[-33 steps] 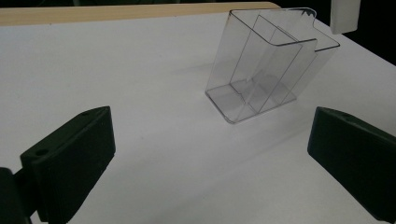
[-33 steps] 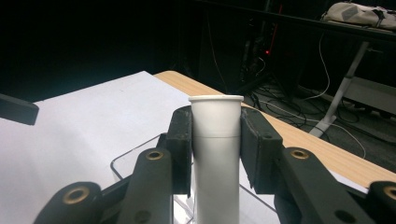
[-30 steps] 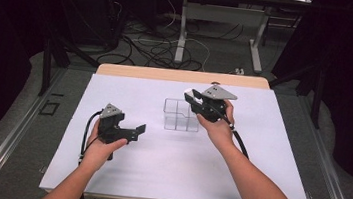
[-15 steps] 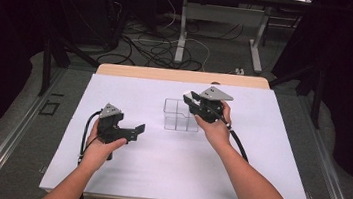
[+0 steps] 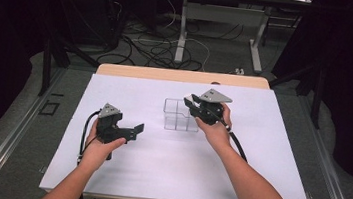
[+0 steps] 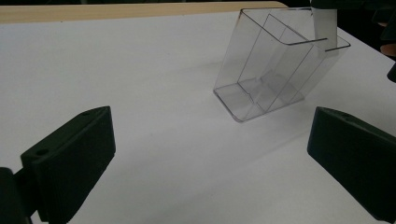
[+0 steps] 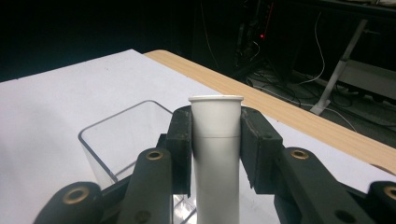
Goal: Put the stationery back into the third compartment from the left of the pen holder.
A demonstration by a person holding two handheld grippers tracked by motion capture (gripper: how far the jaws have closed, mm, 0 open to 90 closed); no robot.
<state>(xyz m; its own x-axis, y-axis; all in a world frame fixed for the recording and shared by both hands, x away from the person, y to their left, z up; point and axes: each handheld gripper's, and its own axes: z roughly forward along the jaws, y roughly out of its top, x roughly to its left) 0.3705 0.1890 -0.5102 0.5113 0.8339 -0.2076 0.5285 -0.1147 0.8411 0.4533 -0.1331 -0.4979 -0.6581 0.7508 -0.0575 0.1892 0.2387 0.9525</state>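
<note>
Over the clear box (image 5: 180, 115), right gripper (image 5: 190, 102) has edged leftward.

Clear divided box (image 5: 180, 115) mid-surface (image 5: 158, 158) is the sole obstacle; right claw (image 5: 190, 102) with white tube (image 7: 215, 154) sits over it. Left claw (image 5: 136, 130) has bare surface ahead.

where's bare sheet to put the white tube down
Free: the wide strip of white sheet between the two forearms, and the far left stretch beyond the left gripper. Crowded: around the clear box, where the right gripper holds the white tube.
</note>
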